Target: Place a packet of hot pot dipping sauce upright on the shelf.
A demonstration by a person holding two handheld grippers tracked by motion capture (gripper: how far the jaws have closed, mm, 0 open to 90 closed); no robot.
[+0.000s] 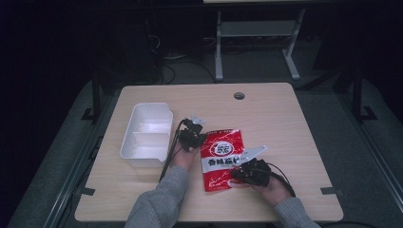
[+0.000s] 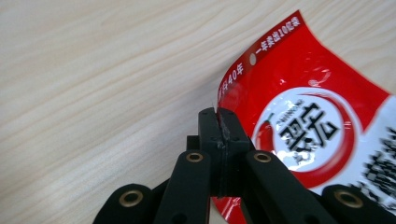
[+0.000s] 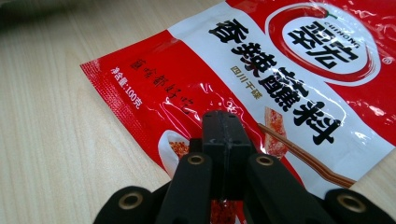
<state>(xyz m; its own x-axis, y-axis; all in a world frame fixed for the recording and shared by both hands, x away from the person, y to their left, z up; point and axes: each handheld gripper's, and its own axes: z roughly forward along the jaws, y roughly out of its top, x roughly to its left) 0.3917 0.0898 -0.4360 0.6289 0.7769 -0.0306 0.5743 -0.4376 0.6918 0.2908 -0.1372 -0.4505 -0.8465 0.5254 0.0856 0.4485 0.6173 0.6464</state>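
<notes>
Red seasoning packet [image 1: 222, 159], centre of the high view, lying on the pale wooden table [image 1: 285, 123]. Nearest, at lower right of centre, the right gripper [image 1: 242, 175], jaws clenched on the packet's lower edge [image 3: 219, 140]. Farther up, left of centre, the left gripper [image 1: 199, 138], jaws clamped on the packet's upper left edge [image 2: 224, 116]. At left, a white two-compartment tray [image 1: 145, 134]. Beyond, upper centre, a round table grommet [image 1: 239, 95].

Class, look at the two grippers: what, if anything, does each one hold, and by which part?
Both hold the red seasoning packet. The left gripper pinches its top edge; the right gripper pinches its bottom edge.
</notes>
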